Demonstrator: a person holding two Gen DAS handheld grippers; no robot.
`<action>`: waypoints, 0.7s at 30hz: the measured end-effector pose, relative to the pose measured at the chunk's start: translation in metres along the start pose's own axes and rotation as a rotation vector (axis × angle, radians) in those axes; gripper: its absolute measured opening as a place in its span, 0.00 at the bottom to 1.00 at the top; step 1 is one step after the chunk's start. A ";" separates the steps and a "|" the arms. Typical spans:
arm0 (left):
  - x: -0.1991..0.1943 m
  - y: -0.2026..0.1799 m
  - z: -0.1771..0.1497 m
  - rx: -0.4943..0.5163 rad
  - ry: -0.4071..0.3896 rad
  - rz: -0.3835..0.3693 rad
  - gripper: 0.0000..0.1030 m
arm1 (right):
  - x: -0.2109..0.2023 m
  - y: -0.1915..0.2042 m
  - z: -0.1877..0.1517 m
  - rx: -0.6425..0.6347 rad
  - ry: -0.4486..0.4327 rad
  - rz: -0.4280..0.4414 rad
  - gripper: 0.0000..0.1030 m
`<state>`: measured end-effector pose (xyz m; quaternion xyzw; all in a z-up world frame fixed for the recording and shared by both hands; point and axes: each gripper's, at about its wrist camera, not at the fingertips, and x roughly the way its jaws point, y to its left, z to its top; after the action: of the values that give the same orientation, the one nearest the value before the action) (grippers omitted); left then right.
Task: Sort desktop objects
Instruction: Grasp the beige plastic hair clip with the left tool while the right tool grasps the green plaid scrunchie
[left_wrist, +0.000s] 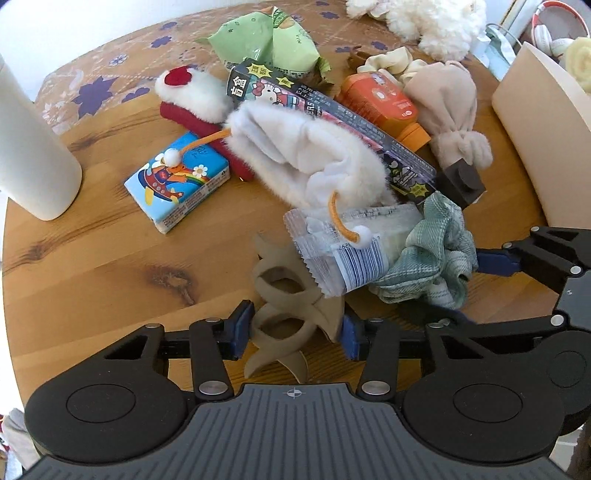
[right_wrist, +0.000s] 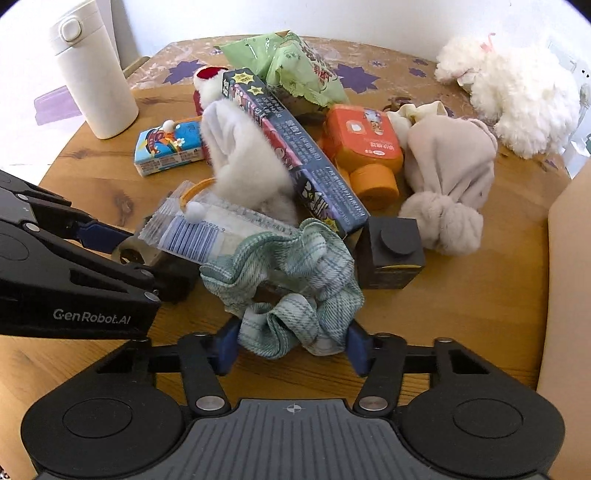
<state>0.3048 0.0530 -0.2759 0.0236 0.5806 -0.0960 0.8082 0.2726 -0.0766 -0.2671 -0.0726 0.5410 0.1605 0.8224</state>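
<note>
A pile of small objects lies on the round wooden table (left_wrist: 92, 258). My left gripper (left_wrist: 295, 332) has its blue pads on both sides of a beige hair claw clip (left_wrist: 284, 310) at the near edge of the pile. My right gripper (right_wrist: 291, 345) has its pads on both sides of a green plaid scrunchie (right_wrist: 291, 280); it also shows in the left wrist view (left_wrist: 432, 258). A clear barcode packet (left_wrist: 347, 251) lies partly over the clip and scrunchie. A white fluffy pouch (left_wrist: 306, 155) and a dark Hello Kitty box (left_wrist: 332, 122) lie behind.
A white tumbler (right_wrist: 94, 70) stands far left. A blue tissue pack (left_wrist: 177, 181), orange bottle (right_wrist: 364, 147), beige cloth bundle (right_wrist: 448, 177), dark block (right_wrist: 391, 251), green snack bag (right_wrist: 295, 62) and white plush toy (right_wrist: 517, 88) lie around. A cream bin (left_wrist: 543, 125) stands right.
</note>
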 end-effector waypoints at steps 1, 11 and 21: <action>0.000 0.000 0.000 0.000 -0.001 -0.001 0.47 | 0.000 -0.001 0.000 -0.006 -0.001 -0.004 0.40; -0.006 0.004 -0.002 -0.033 -0.015 0.031 0.47 | -0.007 -0.012 -0.007 -0.014 -0.003 0.005 0.10; -0.032 0.014 -0.008 -0.068 -0.079 0.064 0.47 | -0.037 -0.024 -0.018 -0.046 -0.042 -0.007 0.09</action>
<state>0.2901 0.0717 -0.2488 0.0108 0.5501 -0.0511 0.8335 0.2525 -0.1113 -0.2422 -0.0899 0.5196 0.1716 0.8321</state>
